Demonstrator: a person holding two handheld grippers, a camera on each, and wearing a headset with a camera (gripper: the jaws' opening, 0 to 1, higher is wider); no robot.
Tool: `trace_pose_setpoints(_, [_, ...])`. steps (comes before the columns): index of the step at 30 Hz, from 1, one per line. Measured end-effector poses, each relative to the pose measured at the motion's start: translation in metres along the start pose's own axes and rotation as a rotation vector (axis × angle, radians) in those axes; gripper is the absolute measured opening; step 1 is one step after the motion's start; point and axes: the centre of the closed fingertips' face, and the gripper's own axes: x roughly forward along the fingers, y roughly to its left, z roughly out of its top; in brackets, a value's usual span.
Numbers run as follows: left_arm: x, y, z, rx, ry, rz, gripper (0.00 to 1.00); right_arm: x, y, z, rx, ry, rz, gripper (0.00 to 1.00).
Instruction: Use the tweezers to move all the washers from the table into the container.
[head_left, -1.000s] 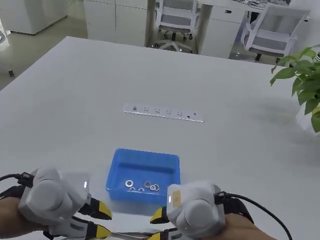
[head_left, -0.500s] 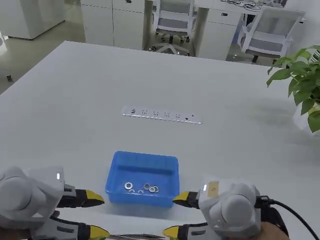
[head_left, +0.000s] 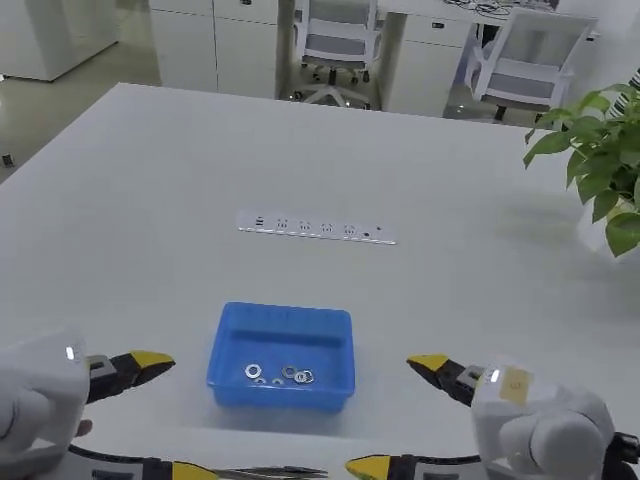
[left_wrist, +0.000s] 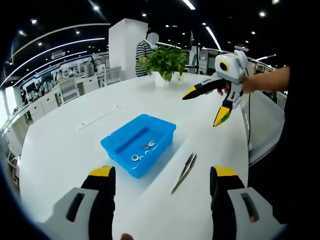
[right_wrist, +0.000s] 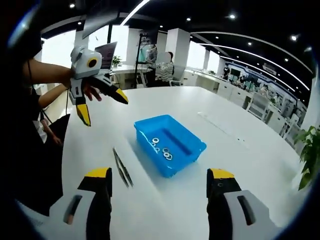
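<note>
Head view: one blue container (head_left: 285, 313) on the white bench (head_left: 450, 280) holds about five small silver ring washers (head_left: 280, 376); one pair of tweezers (head_left: 268, 471) lies on the bench just in front of it, between the left claw (head_left: 170, 414) and the right claw (head_left: 395, 413); left gripper view: jaws wide, holding nothing; right gripper view: jaws likewise wide, holding nothing.

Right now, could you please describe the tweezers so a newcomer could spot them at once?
On the white table, find the blue container; the tweezers lie flat beside it, on the person's side. They are one thin, dark strip, unlike the small round washers inside the container.
</note>
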Motion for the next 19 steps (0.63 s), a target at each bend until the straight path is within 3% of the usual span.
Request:
trace_pose_setpoints(2, [-0.003, 0.0, 0.004, -0.011, -0.026, 0.011, 0.88, -0.002, 0.0, 0.005, 0.021, -0.037, -0.012, 0.86])
trace_pose_setpoints(12, [-0.005, -0.001, 0.001, -0.032, -0.049, 0.046, 0.99, -0.009, 0.005, -0.009, 0.031, -0.019, -0.03, 1.0])
trace_pose_setpoints(19, [-0.003, -0.004, -0.002, -0.034, -0.045, 0.035, 0.99, -0.01, 0.01, -0.014, 0.044, -0.009, -0.022, 1.0])
